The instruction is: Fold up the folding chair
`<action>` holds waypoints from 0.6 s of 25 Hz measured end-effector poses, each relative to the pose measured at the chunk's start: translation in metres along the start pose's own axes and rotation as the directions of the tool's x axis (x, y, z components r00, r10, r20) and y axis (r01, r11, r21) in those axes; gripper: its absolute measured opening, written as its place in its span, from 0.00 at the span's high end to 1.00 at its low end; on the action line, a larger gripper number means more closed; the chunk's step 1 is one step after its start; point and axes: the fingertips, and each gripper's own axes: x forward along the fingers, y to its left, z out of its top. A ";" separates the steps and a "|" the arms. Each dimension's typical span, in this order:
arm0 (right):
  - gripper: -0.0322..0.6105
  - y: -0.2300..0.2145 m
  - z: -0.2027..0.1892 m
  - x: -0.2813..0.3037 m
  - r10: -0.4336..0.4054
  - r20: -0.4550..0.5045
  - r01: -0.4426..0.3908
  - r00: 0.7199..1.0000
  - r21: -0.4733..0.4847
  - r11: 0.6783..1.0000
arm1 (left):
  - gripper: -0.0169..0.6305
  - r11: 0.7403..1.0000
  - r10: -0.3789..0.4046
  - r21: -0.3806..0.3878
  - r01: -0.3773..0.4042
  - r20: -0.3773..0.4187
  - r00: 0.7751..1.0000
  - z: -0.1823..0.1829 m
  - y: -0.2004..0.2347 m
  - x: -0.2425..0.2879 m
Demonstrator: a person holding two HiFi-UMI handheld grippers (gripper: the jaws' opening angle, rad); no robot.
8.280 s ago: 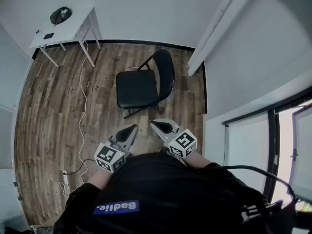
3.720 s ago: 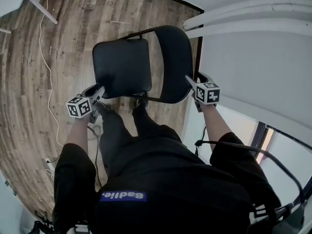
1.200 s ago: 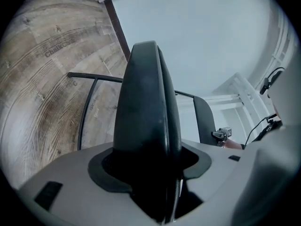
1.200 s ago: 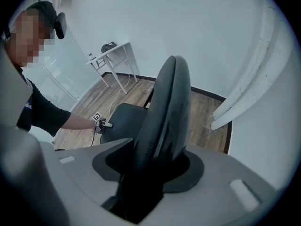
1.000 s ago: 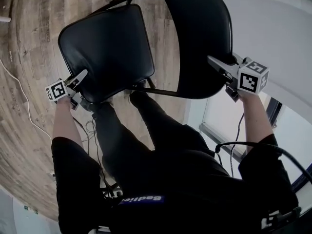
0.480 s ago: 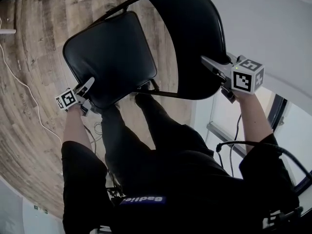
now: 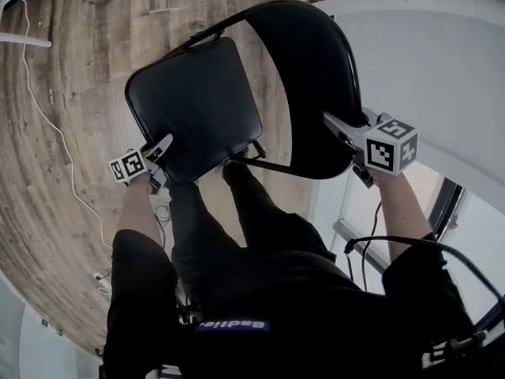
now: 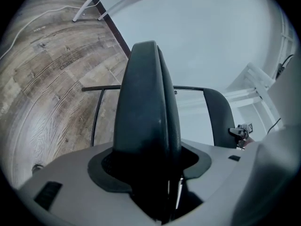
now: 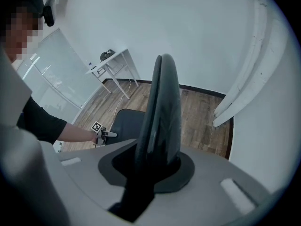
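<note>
Folding chair (image 7: 229,77): legs mostly hidden under seat (image 7: 193,109); over wood floor (image 7: 79,93).
Left tool (image 7: 164,147): pinching the seat's near corner.
Right tool (image 7: 331,123): closing on backrest (image 7: 312,77) edge.

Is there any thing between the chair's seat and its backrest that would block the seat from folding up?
Nothing visible does. Between the seat and the backrest the head view shows only bare wooden floor.

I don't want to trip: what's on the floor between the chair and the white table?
In the right gripper view, a white cable trails across the wood floor from the table toward the chair.
</note>
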 end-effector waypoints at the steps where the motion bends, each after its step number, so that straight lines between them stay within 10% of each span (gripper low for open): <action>1: 0.84 0.002 0.001 -0.002 0.000 -0.001 0.000 1.000 -0.004 1.000 | 0.56 1.000 0.012 -0.001 -0.012 0.004 1.000 -0.001 -0.004 -0.001; 15: 0.86 0.017 0.013 -0.032 0.008 -0.023 -0.010 1.000 -0.077 0.997 | 0.56 0.991 0.130 -0.026 -0.128 0.072 0.989 -0.027 -0.066 -0.007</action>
